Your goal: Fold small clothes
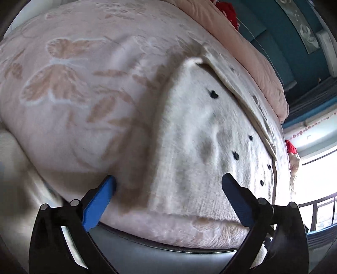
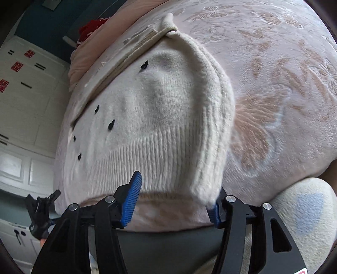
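Note:
A small white knit sweater [image 1: 200,137] with black heart dots lies on a pink butterfly-pattern blanket [image 1: 73,94]. My left gripper [image 1: 168,189] is open and empty, its blue fingers straddling the sweater's near hem. In the right wrist view the sweater [image 2: 151,118] has a sleeve folded over its right side. My right gripper [image 2: 177,196] is open; the sleeve's cuff [image 2: 206,189] hangs over the right finger, whose tip is hidden.
A folded peach quilt [image 1: 252,48] and a red item [image 1: 228,10] lie at the bed's far side. White cabinets [image 2: 23,101] stand to the left in the right wrist view. The other gripper [image 2: 40,212] shows at lower left. A cream cushion [image 2: 303,221] sits lower right.

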A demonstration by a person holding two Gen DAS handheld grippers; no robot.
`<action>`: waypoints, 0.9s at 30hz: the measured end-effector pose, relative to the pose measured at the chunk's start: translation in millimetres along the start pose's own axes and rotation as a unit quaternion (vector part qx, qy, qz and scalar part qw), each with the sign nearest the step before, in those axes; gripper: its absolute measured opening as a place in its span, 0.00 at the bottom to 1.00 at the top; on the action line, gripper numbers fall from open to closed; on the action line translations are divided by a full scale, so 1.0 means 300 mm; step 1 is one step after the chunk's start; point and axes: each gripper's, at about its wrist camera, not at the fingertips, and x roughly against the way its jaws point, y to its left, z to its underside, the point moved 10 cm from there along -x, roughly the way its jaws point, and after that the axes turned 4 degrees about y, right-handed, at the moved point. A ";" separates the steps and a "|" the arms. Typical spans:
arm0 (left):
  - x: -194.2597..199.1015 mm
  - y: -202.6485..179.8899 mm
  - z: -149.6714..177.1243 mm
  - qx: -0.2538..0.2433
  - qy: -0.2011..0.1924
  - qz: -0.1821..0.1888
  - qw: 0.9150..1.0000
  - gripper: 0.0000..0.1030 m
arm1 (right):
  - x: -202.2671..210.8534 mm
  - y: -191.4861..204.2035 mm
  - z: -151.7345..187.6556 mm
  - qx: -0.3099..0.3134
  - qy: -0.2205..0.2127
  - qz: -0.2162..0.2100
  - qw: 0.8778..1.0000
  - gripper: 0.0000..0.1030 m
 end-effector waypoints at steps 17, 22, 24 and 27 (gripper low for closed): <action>0.176 -0.199 -0.019 -0.060 0.009 0.063 0.996 0.07 | 0.267 0.196 -0.068 0.125 -0.077 0.003 0.989 0.08; 0.337 -0.221 0.050 -0.117 0.013 0.056 0.991 0.06 | 0.373 0.211 0.023 0.194 -0.057 0.026 0.979 0.08; 0.401 -0.208 0.117 -0.141 0.026 0.054 0.988 0.06 | 0.399 0.213 0.120 0.234 -0.031 0.037 0.971 0.08; 0.489 -0.156 0.263 -0.165 0.065 0.050 0.983 0.06 | 0.442 0.183 0.310 0.279 0.026 0.042 0.959 0.08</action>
